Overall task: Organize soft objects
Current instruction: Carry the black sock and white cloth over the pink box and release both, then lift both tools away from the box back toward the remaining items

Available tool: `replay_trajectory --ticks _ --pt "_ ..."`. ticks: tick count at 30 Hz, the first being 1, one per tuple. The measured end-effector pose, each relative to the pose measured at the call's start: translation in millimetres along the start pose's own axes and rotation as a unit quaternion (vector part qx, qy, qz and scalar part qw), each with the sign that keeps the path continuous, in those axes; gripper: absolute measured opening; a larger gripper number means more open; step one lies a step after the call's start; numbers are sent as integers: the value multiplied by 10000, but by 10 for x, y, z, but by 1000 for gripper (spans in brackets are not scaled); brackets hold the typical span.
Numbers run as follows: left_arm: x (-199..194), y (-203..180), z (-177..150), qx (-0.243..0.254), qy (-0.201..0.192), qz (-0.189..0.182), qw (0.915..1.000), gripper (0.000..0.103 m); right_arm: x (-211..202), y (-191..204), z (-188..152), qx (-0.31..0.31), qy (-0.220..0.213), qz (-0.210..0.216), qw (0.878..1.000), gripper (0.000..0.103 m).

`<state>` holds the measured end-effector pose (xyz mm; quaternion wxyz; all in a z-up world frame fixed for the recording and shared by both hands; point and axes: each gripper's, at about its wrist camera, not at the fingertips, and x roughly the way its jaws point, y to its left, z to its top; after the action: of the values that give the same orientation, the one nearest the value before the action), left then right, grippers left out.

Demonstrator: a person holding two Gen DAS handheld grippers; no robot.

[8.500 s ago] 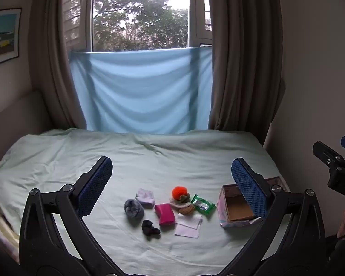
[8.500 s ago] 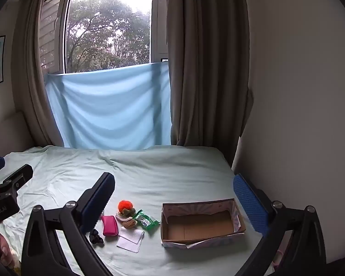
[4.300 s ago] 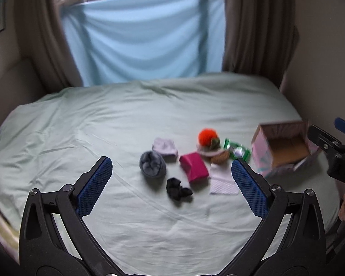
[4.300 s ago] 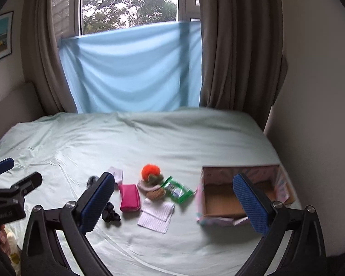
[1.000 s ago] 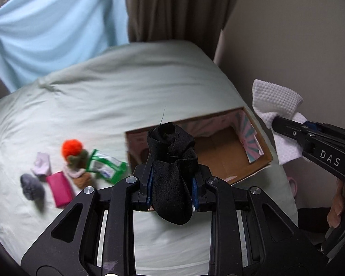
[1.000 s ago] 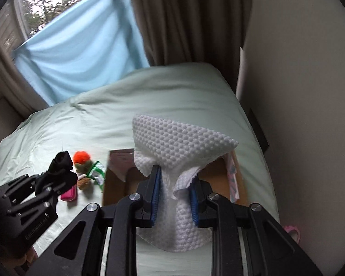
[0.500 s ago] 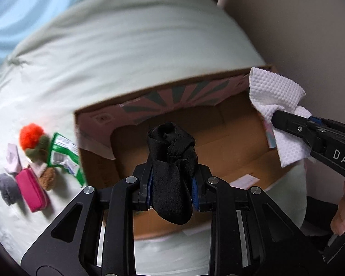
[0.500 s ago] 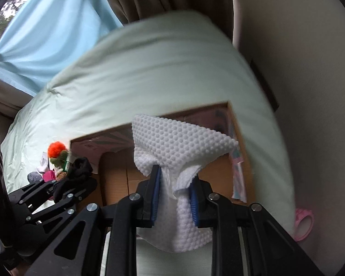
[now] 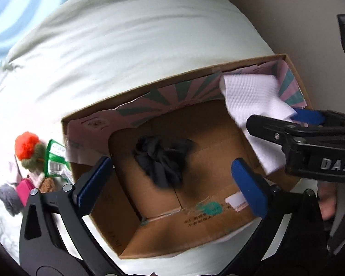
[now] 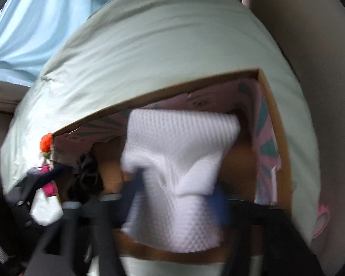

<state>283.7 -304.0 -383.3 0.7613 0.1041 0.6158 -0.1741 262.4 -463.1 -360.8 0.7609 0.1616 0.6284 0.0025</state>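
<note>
We saw the left gripper (image 9: 172, 179) clearly from its own camera: jaws opening wide, nothing pinched, the black sock (image 9: 162, 158) loose on the floor of the cardboard box (image 9: 195, 237). The right gripper (image 10: 177, 188) was smeared by blur in its own view, jaws opening, the white cloth (image 10: 179, 151) between them over the box's right end; we couldn't tell whether they still touched it. Left of the box lay an orange pompom toy (image 9: 26, 141), cut off behind the box wall in the right view. Beyond spread the pale green bedsheet (image 9: 126, 41) and a blue curtain (image 10: 34, 27).
</note>
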Motion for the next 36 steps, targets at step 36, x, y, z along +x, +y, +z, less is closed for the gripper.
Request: replay_trajectory --ticks 36 --pt "-2308 387 -1025 -553 -1661 518 9832 103 -1792 769 -890 -617 -1574 -186 9854 102"
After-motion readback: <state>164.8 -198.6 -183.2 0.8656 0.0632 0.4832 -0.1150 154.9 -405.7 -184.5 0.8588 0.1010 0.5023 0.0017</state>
